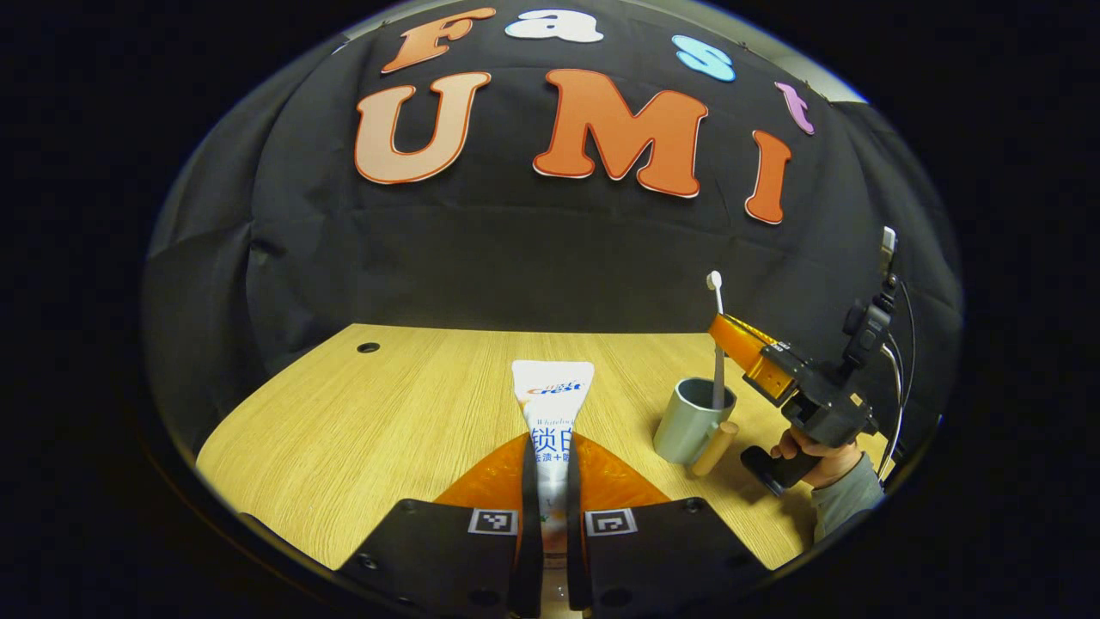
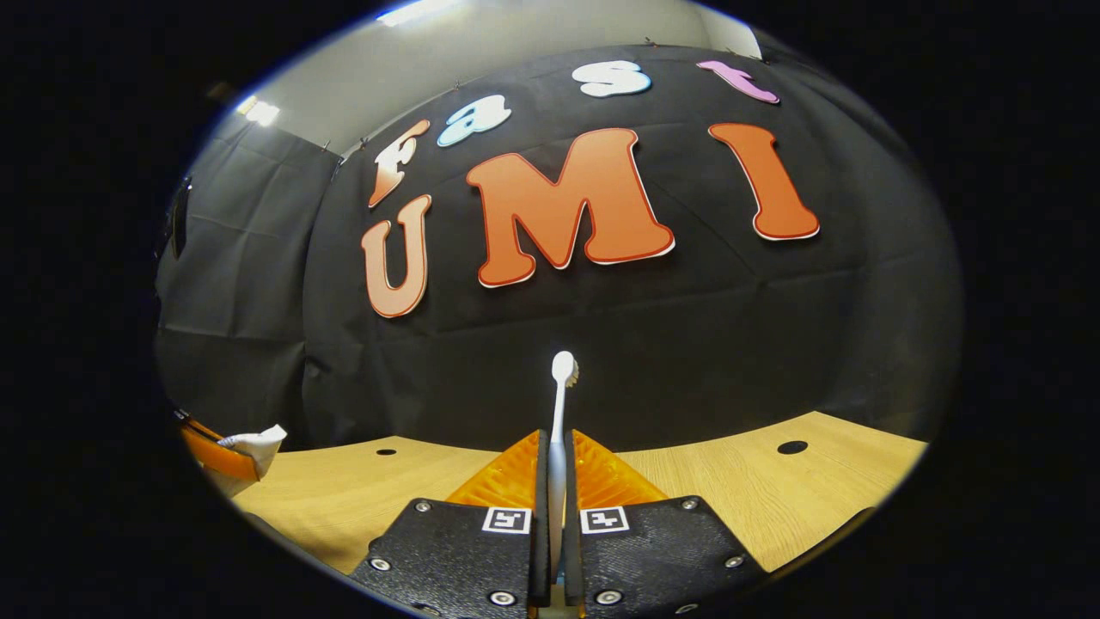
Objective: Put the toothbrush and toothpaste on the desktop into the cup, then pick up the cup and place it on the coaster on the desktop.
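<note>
While clamped between both orange fingers [image 1: 485, 481] of the left gripper [image 1: 553, 481], toothpaste [image 1: 552, 404] points far along the desktop [image 1: 361, 421], flat crimped end farthest, body lifted above the wood; in the left gripper view, grey cup [image 1: 687, 421] stands upright on the desktop to the right, wooden handle on its near-right side; right gripper [image 1: 743, 348] above and just right of the cup, tilted down toward it, held by a hand [image 1: 816, 456] in a grey sleeve [image 1: 846, 499]; toothbrush [image 1: 718, 344] upright, pinched in that gripper, lower end dipping inside the cup's rim, white head up above the fingers. In the right gripper view, fingers [image 2: 511, 477] closed on the toothbrush [image 2: 560, 430], handle squeezed between them, head rising against the black cloth; at the far left edge, left gripper [image 2: 225, 456] with the toothpaste [image 2: 256, 445] end poking out.
</note>
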A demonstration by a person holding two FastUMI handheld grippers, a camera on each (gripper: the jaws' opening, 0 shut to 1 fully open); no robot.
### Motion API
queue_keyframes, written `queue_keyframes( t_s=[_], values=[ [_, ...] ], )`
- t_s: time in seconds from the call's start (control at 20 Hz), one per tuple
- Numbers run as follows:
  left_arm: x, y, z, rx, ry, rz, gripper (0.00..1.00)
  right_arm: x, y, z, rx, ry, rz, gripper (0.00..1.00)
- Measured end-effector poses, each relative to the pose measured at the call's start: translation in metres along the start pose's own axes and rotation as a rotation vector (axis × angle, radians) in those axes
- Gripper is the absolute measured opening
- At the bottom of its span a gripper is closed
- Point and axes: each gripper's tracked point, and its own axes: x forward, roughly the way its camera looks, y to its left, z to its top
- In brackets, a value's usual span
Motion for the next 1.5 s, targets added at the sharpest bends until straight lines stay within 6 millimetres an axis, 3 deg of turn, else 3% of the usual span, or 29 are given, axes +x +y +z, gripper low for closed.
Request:
queue_keyframes(
  t_s=[0.6, 1.05, 1.25, 1.35, 1.4, 1.45, 1.5],
  values=[
    [0.031, -0.023, 0.026, -0.017, -0.018, -0.042, 0.15, -0.027, -0.003, -0.017, -0.019, 0.07, -0.009, 0.08],
    [0.057, -0.068, 0.046, -0.045, -0.089, -0.131, 0.14, -0.044, -0.005, -0.018, 0.016, 0.121, 0.016, 0.1],
    [0.065, -0.084, 0.058, -0.058, -0.122, -0.162, 0.14, -0.053, -0.002, -0.012, -0.006, 0.132, 0.047, 0.19],
    [0.07, -0.09, 0.06, -0.073, -0.135, -0.181, 0.14, -0.06, 0.001, -0.01, 0.009, 0.136, 0.069, 0.29],
    [0.074, -0.094, 0.062, -0.08, -0.14, -0.19, 0.14, -0.062, 0.003, -0.008, 0.021, 0.136, 0.077, 0.4],
    [0.076, -0.097, 0.063, -0.084, -0.144, -0.197, 0.14, -0.064, 0.002, -0.005, 0.027, 0.136, 0.081, 0.37],
    [0.081, -0.101, 0.062, -0.085, -0.139, -0.207, 0.14, -0.065, 0.001, -0.003, 0.028, 0.132, 0.082, 0.43]
  ],
)
